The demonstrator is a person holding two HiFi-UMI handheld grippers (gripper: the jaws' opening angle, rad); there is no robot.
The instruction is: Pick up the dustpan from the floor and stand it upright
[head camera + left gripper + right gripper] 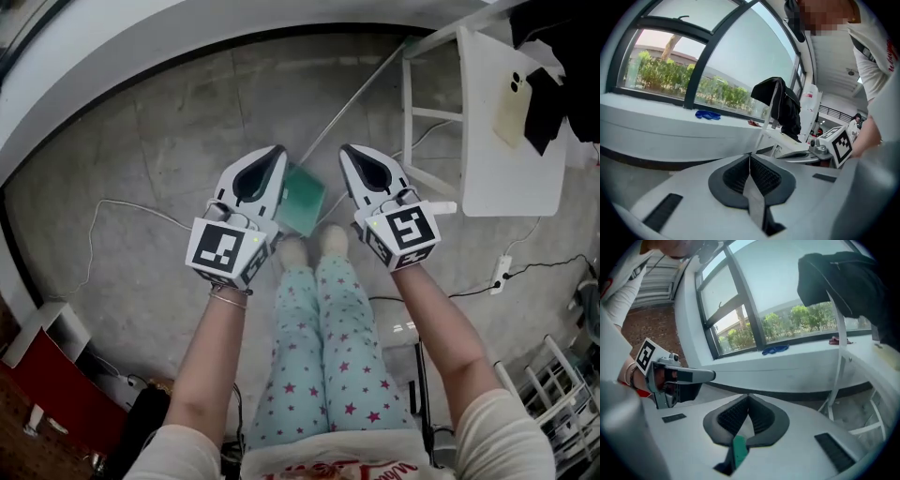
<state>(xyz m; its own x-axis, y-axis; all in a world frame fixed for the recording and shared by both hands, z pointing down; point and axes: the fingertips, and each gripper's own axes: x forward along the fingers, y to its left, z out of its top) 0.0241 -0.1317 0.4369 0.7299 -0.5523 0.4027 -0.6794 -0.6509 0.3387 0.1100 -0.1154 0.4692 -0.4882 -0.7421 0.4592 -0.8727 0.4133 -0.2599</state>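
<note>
The green dustpan [304, 202] lies flat on the concrete floor just ahead of the person's feet, partly hidden behind my two grippers. Its long grey handle [361, 98] runs up and to the right towards the white table. My left gripper [278, 150] hovers over the pan's left edge, jaws shut with nothing between them [750, 158]. Over the pan's right side hangs my right gripper [345, 150], likewise shut and empty [749, 397]. A sliver of the green dustpan [738, 451] shows through the gap under the right jaws.
At the right stands a white table [511, 173] bearing a phone [511, 108] and black clothing [553, 103]. Cables [103, 211] and a power strip [503, 272] lie on the floor. A curved white window sill [141, 75] bounds the far side; red storage [47, 375] sits at the lower left.
</note>
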